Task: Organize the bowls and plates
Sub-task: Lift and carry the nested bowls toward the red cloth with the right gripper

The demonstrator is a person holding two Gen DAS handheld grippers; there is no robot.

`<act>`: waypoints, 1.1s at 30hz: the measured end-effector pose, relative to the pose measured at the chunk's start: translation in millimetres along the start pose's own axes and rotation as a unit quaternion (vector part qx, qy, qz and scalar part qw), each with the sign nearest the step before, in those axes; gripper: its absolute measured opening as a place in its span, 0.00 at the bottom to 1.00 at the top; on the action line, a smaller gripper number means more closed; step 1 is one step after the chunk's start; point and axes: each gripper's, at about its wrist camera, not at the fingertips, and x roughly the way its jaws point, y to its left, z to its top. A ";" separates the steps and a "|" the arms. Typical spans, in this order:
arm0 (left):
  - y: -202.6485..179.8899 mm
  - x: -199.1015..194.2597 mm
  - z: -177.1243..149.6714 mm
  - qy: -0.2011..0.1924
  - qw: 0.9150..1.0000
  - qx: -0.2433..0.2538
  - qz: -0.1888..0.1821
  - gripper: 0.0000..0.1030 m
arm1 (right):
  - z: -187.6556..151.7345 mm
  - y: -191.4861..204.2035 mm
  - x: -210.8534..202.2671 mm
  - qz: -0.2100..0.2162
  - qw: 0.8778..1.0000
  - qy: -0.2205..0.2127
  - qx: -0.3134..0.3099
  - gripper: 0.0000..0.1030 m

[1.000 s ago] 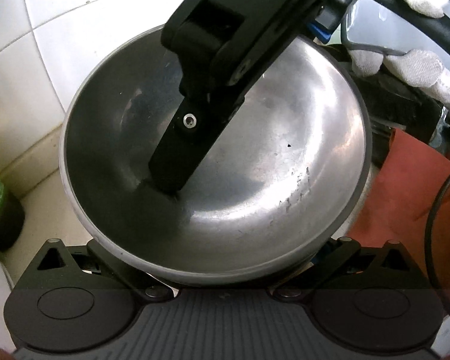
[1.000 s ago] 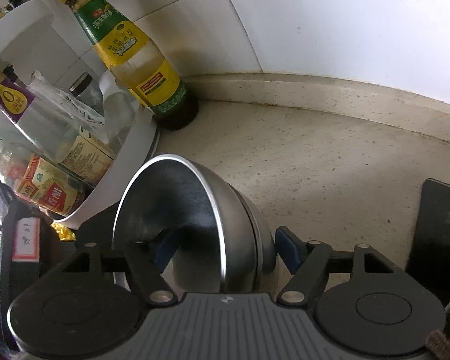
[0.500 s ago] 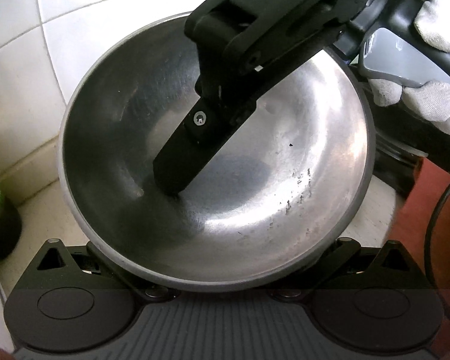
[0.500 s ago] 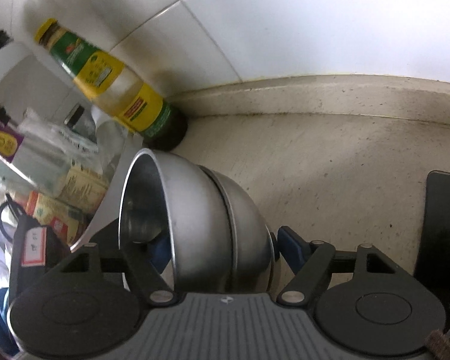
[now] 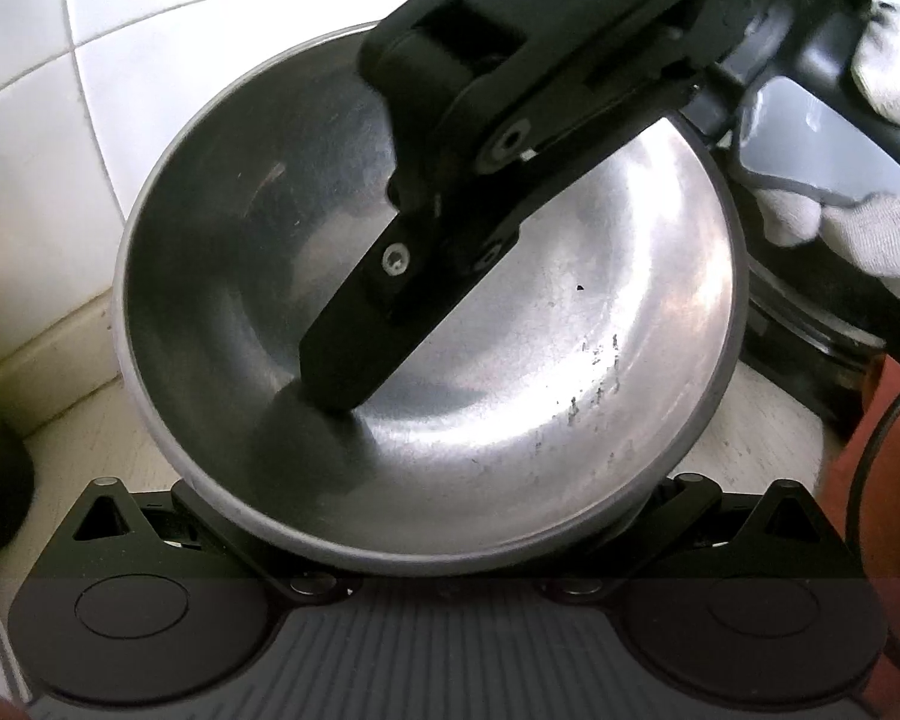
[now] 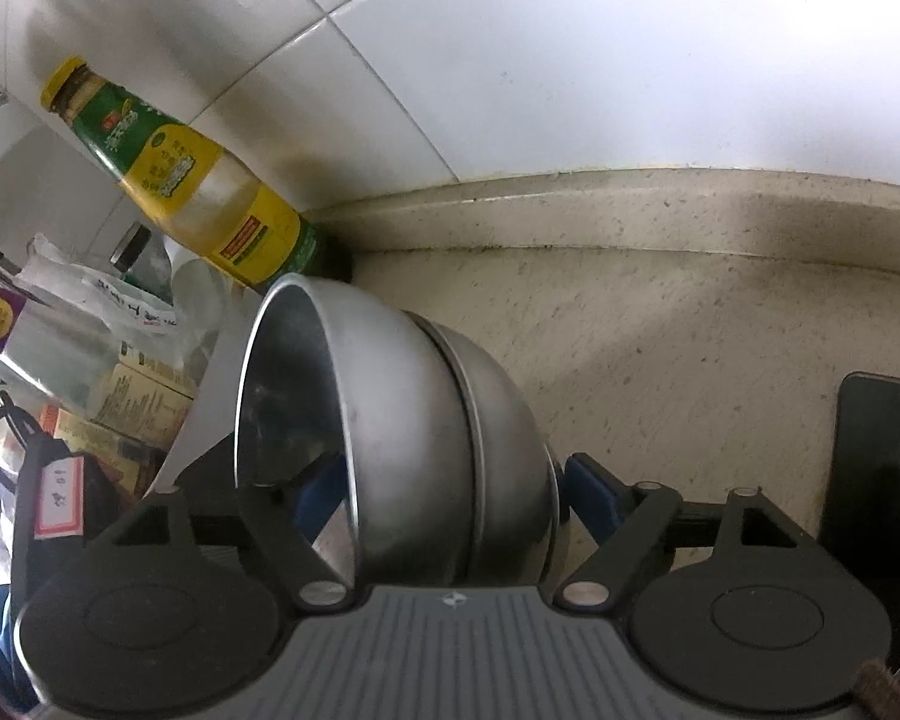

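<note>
Two steel bowls (image 6: 426, 438) sit nested and tipped on edge over the counter (image 6: 660, 348), their open side turned toward the left in the right wrist view. The right gripper (image 6: 450, 498) straddles them from behind: one blue-padded finger reaches inside the inner bowl, the other stands just off the outer bowl's back wall, with a sliver of gap showing. Its jaws are opening, the bowls between them, and the pads do not seem to press.

From the left wrist view the inner bowl (image 5: 570, 360) faces the camera almost square on, filling the frame. The right gripper's black finger (image 5: 366, 330) slants down into it from the upper right, its tip touching the bowl's floor near the middle. A gloved hand (image 5: 858, 234) (white knit) grips the handle at the far right edge.

The left gripper (image 5: 444, 546) points down at a slant toward the bowl's lower rim, which hides its fingertips; only the linkages beside the rim show, so I cannot tell whether it clamps the rim.

A sauce bottle (image 6: 180, 180) stands by the tiled wall (image 6: 570, 60), just behind the bowls. A dark slab (image 6: 882, 468) lies on the counter at right.
</note>
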 end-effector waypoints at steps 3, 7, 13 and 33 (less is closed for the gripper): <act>1.8 1.7 -1.2 0.007 1.000 -0.023 -0.002 1.00 | 0.2 -2.3 -0.9 0.000 1.000 -0.007 0.003 0.74; -11.6 -3.1 -2.7 -0.005 0.999 -0.003 0.032 1.00 | 1.6 -2.3 -0.5 -0.007 1.000 -0.016 0.010 0.72; -18.3 -5.6 -4.8 -0.005 0.999 -0.010 0.036 1.00 | 4.1 -3.8 -3.4 -0.016 1.000 -0.019 0.012 0.70; -19.7 -9.1 -0.6 -0.010 0.999 -0.025 0.043 1.00 | 14.0 -7.1 -7.6 -0.029 0.999 -0.040 0.023 0.66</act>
